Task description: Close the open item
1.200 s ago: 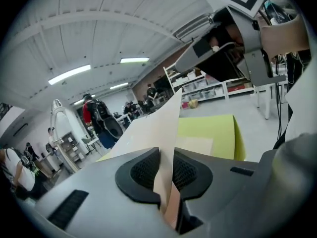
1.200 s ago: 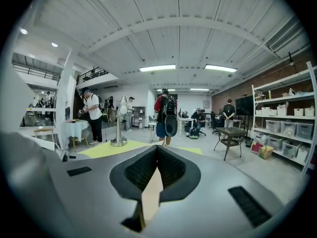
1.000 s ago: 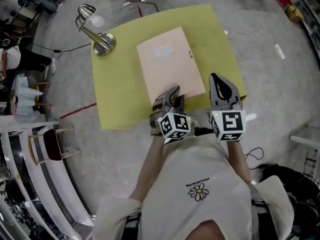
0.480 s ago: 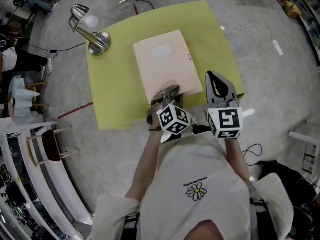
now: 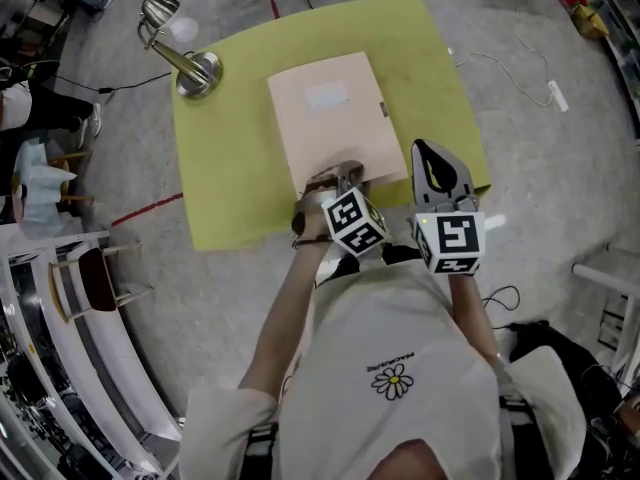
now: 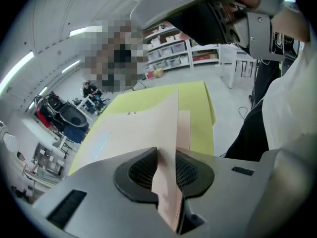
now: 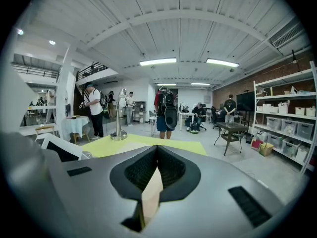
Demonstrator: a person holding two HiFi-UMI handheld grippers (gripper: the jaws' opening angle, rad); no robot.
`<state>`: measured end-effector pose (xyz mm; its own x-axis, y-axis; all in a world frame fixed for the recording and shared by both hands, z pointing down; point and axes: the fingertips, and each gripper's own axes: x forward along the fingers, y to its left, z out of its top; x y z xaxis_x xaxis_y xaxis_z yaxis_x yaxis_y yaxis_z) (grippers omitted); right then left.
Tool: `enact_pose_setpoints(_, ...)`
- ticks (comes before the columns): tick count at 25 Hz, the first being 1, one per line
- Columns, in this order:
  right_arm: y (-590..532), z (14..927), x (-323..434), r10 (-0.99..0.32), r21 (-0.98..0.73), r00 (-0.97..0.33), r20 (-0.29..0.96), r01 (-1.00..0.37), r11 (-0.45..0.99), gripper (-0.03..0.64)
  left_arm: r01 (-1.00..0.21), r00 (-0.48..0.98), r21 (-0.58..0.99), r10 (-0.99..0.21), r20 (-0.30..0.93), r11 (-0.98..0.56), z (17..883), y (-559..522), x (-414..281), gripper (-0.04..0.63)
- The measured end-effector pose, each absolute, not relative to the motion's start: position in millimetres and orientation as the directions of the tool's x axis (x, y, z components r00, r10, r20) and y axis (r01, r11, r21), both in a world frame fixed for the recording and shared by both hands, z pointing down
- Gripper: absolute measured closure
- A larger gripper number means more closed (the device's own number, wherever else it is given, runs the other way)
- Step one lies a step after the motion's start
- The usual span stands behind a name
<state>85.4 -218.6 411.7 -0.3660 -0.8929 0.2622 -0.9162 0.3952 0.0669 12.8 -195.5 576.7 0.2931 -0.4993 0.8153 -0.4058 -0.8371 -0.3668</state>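
Near edge of beige folder [image 5: 328, 118] between opening jaws of left gripper [image 6: 167, 155], pads touching it

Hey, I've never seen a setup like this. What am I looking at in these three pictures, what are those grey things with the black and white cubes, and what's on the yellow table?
There is no robot here. A person holds a hand-worked gripper in each hand, and the patterned cubes are part of those grippers. One picture comes from a camera on the person's head, looking down. The other two come from cameras riding on each gripper, looking along its jaws. On the yellow table lie a beige folder, which looks flat and closed, and a metal stand at the far left corner. The left gripper has the folder's near edge between its pads, and its jaws are opening. The right gripper is shut, holds nothing, and hovers over the table's near right corner.
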Motion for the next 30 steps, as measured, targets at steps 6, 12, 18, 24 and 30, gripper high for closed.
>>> enact_pose_setpoints(6,-218,417,82,-0.884,0.059,-0.375,0.280,-0.912,0.406,0.604,-0.379,0.321,-0.266,-0.396,0.861,-0.886,577,-195,12,0.509)
enact_pose_setpoints(12,-217,418,74,-0.873,0.062,-0.394,0.289,-0.902,0.427,0.604,-0.376,0.342,-0.155,-0.293,0.893,-0.914,579,-194,13,0.499)
enact_pose_setpoints(18,-218,419,67,-0.866,0.065,-0.404,0.295,-0.896,0.440,0.604,-0.390,0.368,-0.118,-0.272,0.889,-0.913,578,-193,14,0.488)
enact_pose_setpoints(24,-219,420,63,-0.865,0.075,-0.403,0.298,-0.894,0.442,0.604,-0.443,0.563,0.294,-0.007,0.827,-0.847,573,-194,14,0.480)
enact_pose_setpoints(30,-224,421,71,-0.873,0.080,-0.380,0.305,-0.903,0.421,0.604,-0.401,0.538,0.200,-0.053,0.841,-0.894,574,-191,21,0.478)
